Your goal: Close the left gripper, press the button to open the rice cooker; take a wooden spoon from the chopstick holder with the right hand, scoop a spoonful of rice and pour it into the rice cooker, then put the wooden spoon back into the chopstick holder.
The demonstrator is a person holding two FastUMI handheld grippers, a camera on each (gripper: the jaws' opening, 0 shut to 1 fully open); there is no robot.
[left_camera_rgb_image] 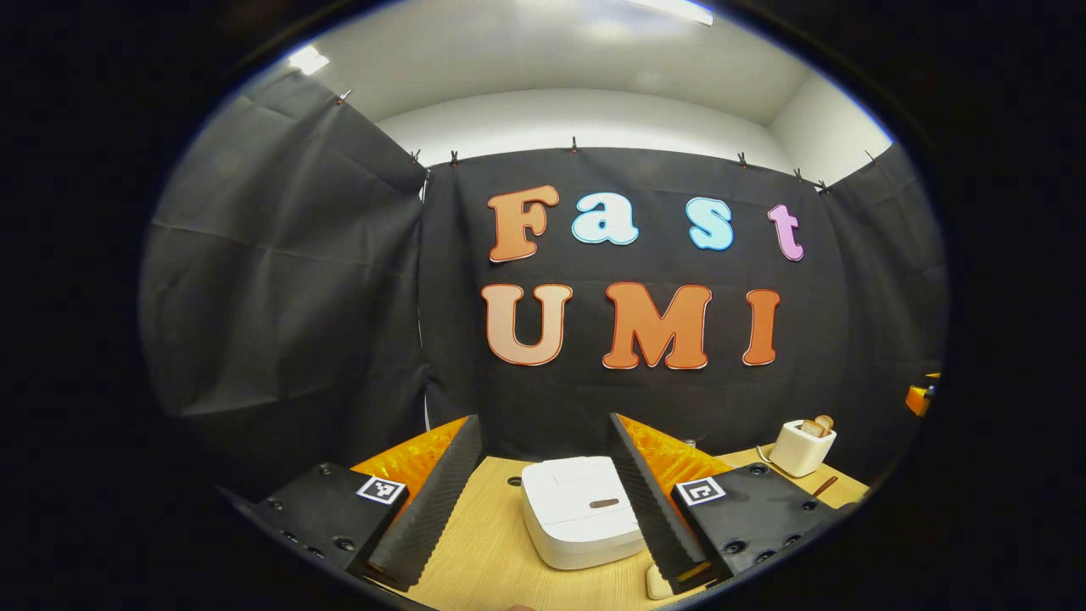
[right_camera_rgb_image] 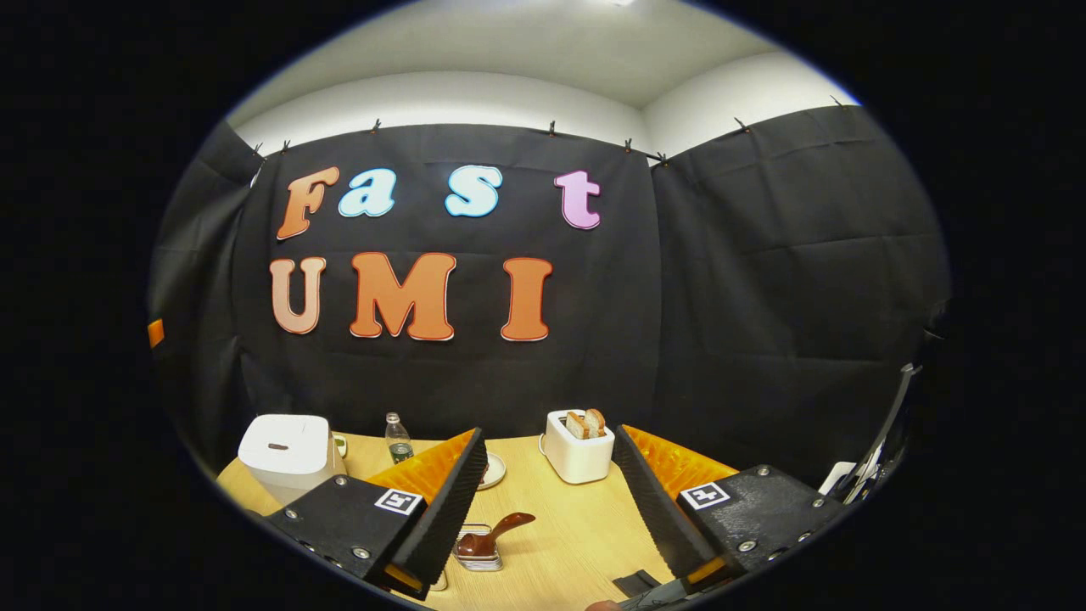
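A: Starting at the left of the left gripper view, what do you see?

B: The left gripper (left_camera_rgb_image: 545,509) hovers over the wooden table (left_camera_rgb_image: 484,552) with its fingers spread wide, nothing between them. The white rice cooker (left_camera_rgb_image: 579,509) sits on the table in the gap between the fingers, lid down, with a small dark button (left_camera_rgb_image: 603,503) on the top. Far right on the table stands a white toaster (left_camera_rgb_image: 802,447) with bread in its slots.

A: And in the right gripper view?

B: At the far left the rice cooker (right_camera_rgb_image: 285,450) stands on the table (right_camera_rgb_image: 560,526), lid shut. Right of it is a small clear bottle (right_camera_rgb_image: 396,439), then a small plate (right_camera_rgb_image: 492,469) partly hidden behind a finger. The right gripper (right_camera_rgb_image: 550,509) is spread open too, holding nothing. Near its left finger, low on the table, lies the wooden spoon (right_camera_rgb_image: 492,533), its brown bowl and curved handle resting on a small clear holder (right_camera_rgb_image: 478,550); whether that is the chopstick holder, I cannot tell.

A: Anything further right?

B: The toaster (right_camera_rgb_image: 577,448) stands at the far side between the fingers, with toast sticking up. At the right edge something white lies on the table, too cut off to name.
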